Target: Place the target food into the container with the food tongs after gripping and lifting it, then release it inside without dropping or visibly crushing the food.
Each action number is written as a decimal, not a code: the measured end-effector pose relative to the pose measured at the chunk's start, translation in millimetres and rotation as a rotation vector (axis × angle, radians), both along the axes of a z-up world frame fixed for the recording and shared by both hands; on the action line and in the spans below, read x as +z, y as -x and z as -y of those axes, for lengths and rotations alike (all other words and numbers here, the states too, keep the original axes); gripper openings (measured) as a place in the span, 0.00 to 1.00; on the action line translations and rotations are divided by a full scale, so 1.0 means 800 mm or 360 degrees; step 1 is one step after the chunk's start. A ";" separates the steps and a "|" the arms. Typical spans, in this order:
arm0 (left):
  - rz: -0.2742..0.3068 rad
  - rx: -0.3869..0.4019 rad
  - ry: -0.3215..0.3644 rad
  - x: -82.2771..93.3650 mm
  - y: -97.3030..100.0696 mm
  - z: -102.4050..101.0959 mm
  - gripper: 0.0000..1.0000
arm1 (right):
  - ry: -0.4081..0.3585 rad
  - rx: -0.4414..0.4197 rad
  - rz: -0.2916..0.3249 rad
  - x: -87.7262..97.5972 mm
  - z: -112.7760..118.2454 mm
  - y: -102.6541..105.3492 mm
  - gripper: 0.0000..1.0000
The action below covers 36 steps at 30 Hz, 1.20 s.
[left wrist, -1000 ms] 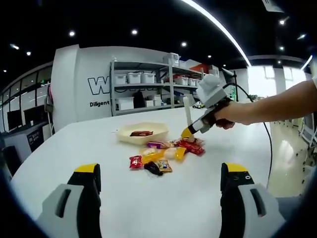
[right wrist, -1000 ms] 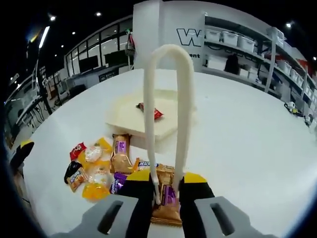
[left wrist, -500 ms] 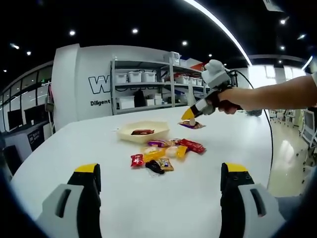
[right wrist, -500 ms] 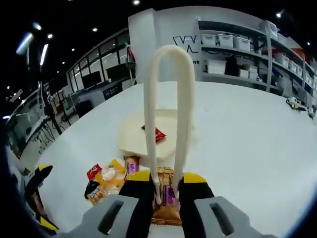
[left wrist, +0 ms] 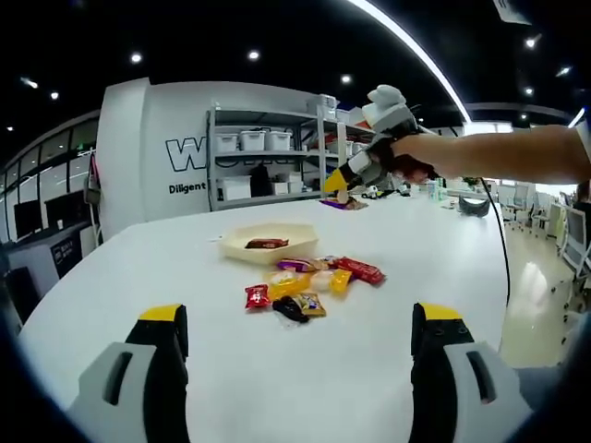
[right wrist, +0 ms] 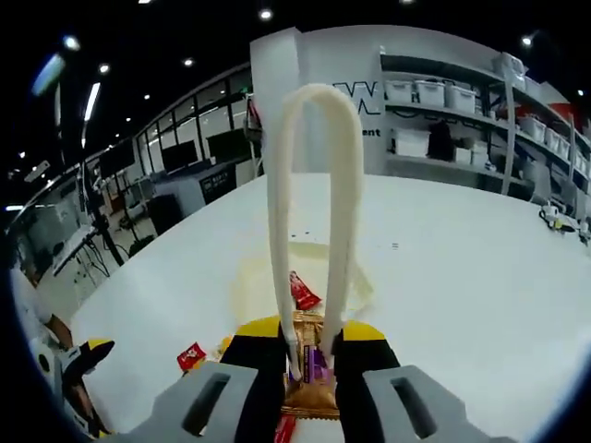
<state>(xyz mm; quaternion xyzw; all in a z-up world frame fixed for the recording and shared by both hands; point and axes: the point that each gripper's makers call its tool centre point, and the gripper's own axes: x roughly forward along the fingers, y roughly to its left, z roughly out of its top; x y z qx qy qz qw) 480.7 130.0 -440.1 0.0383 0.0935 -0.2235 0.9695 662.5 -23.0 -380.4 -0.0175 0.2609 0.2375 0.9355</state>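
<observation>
White tabletop point(left wrist: 277, 360), cream tray point(left wrist: 268, 245) mid-surface; right gripper point(right wrist: 309, 355) clamping cream tongs point(right wrist: 314, 212) pinching brown-purple snack packet point(right wrist: 309, 374) aloft; left gripper point(left wrist: 300, 323) wide, empty.

Open white table point(left wrist: 138, 277) lies all around the tray point(left wrist: 268, 245); only the snack pile point(left wrist: 309, 281) crowds its near side.

Lab showroom: storage shelves point(left wrist: 277, 157), desks point(right wrist: 111, 221).
</observation>
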 end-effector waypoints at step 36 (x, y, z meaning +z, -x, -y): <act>-0.0002 0.0056 -0.0030 0.003 -0.020 -0.020 0.99 | 0.0274 0.0332 -0.0028 -0.101 -0.102 -0.093 0.14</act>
